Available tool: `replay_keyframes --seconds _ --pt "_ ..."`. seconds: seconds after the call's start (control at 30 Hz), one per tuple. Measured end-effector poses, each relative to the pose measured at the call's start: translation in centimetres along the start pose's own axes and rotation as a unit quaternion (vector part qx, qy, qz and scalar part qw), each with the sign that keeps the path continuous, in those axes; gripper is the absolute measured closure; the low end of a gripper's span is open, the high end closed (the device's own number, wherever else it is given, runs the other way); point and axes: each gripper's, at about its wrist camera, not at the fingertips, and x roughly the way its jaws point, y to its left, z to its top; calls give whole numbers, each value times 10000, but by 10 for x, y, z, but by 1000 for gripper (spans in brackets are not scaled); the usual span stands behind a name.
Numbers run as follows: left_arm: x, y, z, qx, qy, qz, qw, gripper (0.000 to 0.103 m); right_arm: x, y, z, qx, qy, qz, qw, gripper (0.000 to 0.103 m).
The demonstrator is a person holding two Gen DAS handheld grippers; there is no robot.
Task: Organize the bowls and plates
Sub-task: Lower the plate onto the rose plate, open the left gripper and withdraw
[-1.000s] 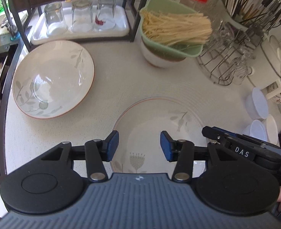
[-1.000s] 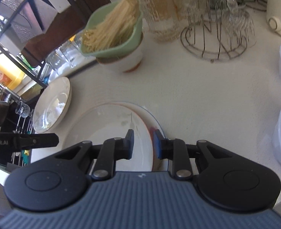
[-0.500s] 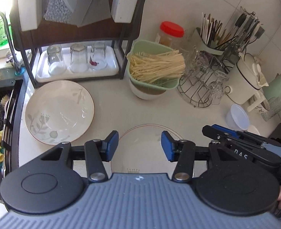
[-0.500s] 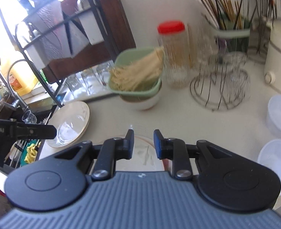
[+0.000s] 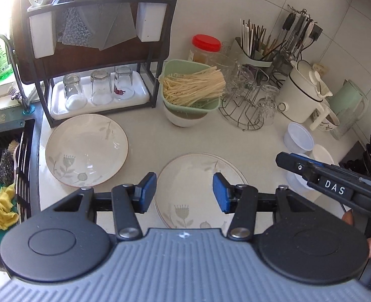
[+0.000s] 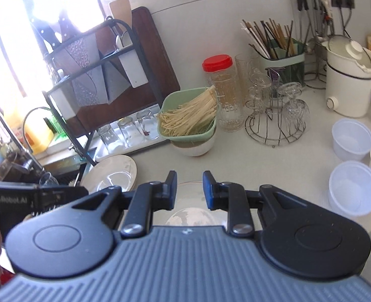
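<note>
Left wrist view: the left gripper [image 5: 184, 192] hangs above the pale speckled countertop [image 5: 145, 130] with blue pads spread wide and nothing between them. Below it lies a flat round white plate with a grey leaf print [image 5: 198, 188]; a deeper white floral bowl with a brown rim [image 5: 87, 149] sits well apart, near the black wire dish rack [image 5: 97, 58]. The right gripper [image 6: 190, 188] shows a narrow empty gap (two translucent plastic tubs [image 6: 352, 188] stand nearby).
</note>
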Motion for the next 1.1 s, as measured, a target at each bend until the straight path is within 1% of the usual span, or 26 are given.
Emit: replay_keyframes --seconds 0.1,0.33,0.5,0.73,0.97,1.1 --pt "-7 -3 -10 -3 18 45 10000 48 -12 0 -4 113 -70 23 9999 76" --pt "-18 -27 -25 -120 -91 111 9998 48 -39 -6 -7 -162 -185 126 9996 76" --pt "-25 -49 -33 -195 -204 186 9994 48 -56 -15 -9 -353 -173 286 9988 76" --pt "-35 -73 -46 -479 -375 393 9974 48 -67 -30 -14 -615 -106 493 9968 76" --pt "-42 -88 -62 -730 -367 499 9954 48 -78 -50 -20 -771 51 697 9946 76" --pt "-49 -95 -76 -826 -380 662 9937 47 -83 -57 -29 -829 209 817 9930 76"
